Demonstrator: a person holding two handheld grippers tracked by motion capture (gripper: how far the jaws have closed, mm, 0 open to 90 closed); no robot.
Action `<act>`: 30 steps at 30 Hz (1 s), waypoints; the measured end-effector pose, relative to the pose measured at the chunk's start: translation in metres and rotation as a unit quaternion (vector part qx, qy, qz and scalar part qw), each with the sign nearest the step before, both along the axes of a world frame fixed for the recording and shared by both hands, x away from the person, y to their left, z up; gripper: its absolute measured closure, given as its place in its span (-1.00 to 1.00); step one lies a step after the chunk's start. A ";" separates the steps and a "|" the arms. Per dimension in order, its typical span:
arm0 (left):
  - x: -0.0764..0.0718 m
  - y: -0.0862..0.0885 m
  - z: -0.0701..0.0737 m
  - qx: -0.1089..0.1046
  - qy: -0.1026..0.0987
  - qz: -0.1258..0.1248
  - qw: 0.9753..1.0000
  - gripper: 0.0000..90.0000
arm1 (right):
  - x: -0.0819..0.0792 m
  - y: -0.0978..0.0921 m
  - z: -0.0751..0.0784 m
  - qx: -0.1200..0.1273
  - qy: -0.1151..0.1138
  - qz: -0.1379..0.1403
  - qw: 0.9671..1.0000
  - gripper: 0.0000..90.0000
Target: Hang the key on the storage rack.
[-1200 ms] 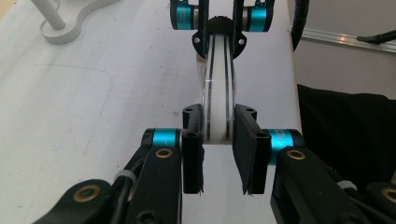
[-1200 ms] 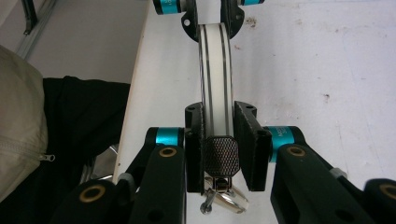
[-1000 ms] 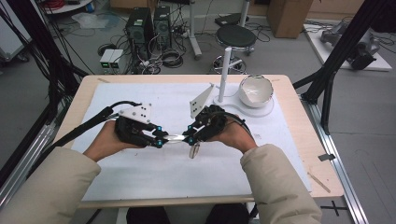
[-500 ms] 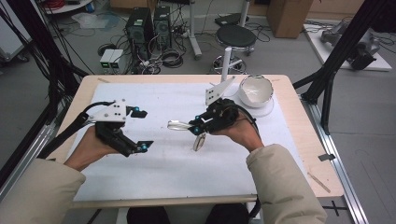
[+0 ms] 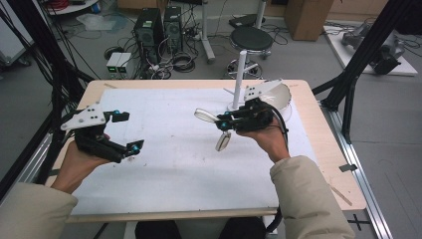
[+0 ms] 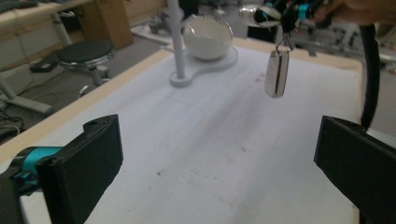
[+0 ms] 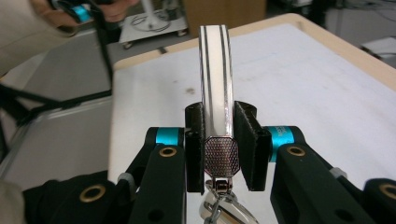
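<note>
My right gripper (image 5: 222, 123) is shut on a chrome and white key fob (image 5: 204, 115) and holds it above the mat, left of the white post (image 5: 239, 74). A small metal tag (image 5: 222, 142) dangles from it on a short chain. In the right gripper view the fob's band (image 7: 215, 74) stands upright, pinched between the jaws of that gripper (image 7: 220, 127). My left gripper (image 5: 130, 131) is open over the mat's left side with nothing in it. Its view has the wide-apart jaws of the left gripper (image 6: 219, 163) low, with the hanging tag (image 6: 276, 73) far ahead.
A white bowl (image 5: 276, 94) sits on the flat stand base (image 6: 212, 63) by the post at the back right, just behind my right hand. A white mat (image 5: 164, 149) covers the wooden table (image 5: 328, 154). A stool and computer cases stand on the floor beyond.
Both grippers met at the middle around the fob a second ago. The left one has let go, opened and drawn back left. The right one has carried the fob right and back.
</note>
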State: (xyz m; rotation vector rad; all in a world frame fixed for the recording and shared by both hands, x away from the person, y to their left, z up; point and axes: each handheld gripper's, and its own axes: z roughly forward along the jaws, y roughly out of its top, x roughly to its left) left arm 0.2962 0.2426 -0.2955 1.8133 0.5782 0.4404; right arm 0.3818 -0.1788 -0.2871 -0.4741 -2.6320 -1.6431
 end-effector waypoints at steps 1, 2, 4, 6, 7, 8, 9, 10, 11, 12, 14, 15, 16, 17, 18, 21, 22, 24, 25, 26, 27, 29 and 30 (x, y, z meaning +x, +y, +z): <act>0.000 0.004 -0.004 -0.008 0.001 0.005 1.000 -0.96 | 0.001 -0.005 -0.002 0.005 0.004 -0.010 1.000 0.66; -0.001 0.006 -0.007 -0.010 0.001 0.010 1.000 -0.96 | 0.002 -0.009 -0.003 0.011 0.007 -0.021 1.000 0.66; -0.002 0.010 -0.017 -0.016 0.002 0.022 1.000 -0.96 | 0.003 -0.018 -0.004 0.020 0.012 -0.039 0.999 0.66; -0.003 0.013 -0.026 -0.024 0.000 0.032 0.999 -0.96 | 0.005 -0.026 -0.005 0.026 0.012 -0.055 0.998 0.66; -0.003 0.013 -0.026 -0.024 0.000 0.032 0.999 -0.96 | 0.006 -0.030 -0.005 0.027 0.012 -0.064 0.998 0.66; -0.003 0.015 -0.029 -0.028 -0.001 0.038 0.999 -0.96 | 0.007 -0.033 -0.005 0.032 0.016 -0.068 0.997 0.66; -0.003 0.019 -0.034 -0.033 -0.008 0.052 0.998 -0.96 | 0.009 -0.037 -0.005 0.038 0.014 -0.076 0.996 0.66; -0.003 0.019 -0.034 -0.033 -0.008 0.052 0.998 -0.96 | 0.011 -0.040 -0.005 0.043 0.012 -0.081 0.996 0.66; -0.003 0.021 -0.037 -0.038 -0.009 0.058 0.998 -0.96 | 0.011 -0.040 -0.005 0.043 0.012 -0.081 0.996 0.66; -0.003 0.023 -0.038 -0.042 -0.010 0.059 0.997 -0.96 | 0.015 -0.046 -0.005 0.049 0.016 -0.090 0.995 0.66; -0.002 0.027 -0.043 -0.034 -0.020 0.069 0.997 -0.96 | 0.020 -0.051 -0.005 0.049 0.017 -0.098 0.994 0.66; -0.002 0.028 -0.045 -0.034 -0.023 0.070 0.997 -0.96 | 0.021 -0.052 -0.004 0.049 0.021 -0.103 0.993 0.66; -0.002 0.030 -0.047 -0.037 -0.024 0.071 0.997 -0.96 | 0.025 -0.055 -0.004 0.048 0.019 -0.106 0.993 0.66; -0.002 0.031 -0.050 -0.035 -0.025 0.077 0.996 -0.96 | 0.027 -0.056 -0.003 0.050 0.021 -0.111 0.992 0.66; -0.002 0.033 -0.052 -0.032 -0.030 0.081 0.996 -0.96 | 0.029 -0.058 -0.003 0.051 0.021 -0.114 0.992 0.66; -0.004 0.037 -0.060 -0.033 -0.037 0.091 0.995 -0.96 | 0.037 -0.063 -0.003 0.047 0.025 -0.125 0.991 0.66; -0.005 0.039 -0.064 -0.036 -0.036 0.094 0.994 -0.96 | 0.040 -0.064 -0.003 0.050 0.026 -0.126 0.990 0.66; -0.006 0.043 -0.072 -0.042 -0.030 0.101 0.994 -0.96 | 0.046 -0.069 -0.004 0.052 0.031 -0.134 0.989 0.66; -0.007 0.045 -0.076 -0.044 -0.030 0.104 0.993 -0.96 | 0.048 -0.071 -0.005 0.055 0.035 -0.137 0.988 0.66; -0.008 0.046 -0.079 -0.048 -0.029 0.106 0.993 -0.96 | 0.051 -0.073 -0.006 0.055 0.035 -0.140 0.988 0.66; -0.008 0.046 -0.079 -0.048 -0.029 0.106 0.993 -0.96 | 0.053 -0.074 -0.007 0.055 0.038 -0.143 0.987 0.66; -0.010 0.049 -0.088 -0.057 -0.032 0.111 0.992 -0.96 | 0.058 -0.078 -0.009 0.059 0.043 -0.151 0.986 0.66; -0.012 0.051 -0.095 -0.059 -0.034 0.111 0.991 -0.96 | 0.060 -0.079 -0.010 0.060 0.045 -0.154 0.985 0.66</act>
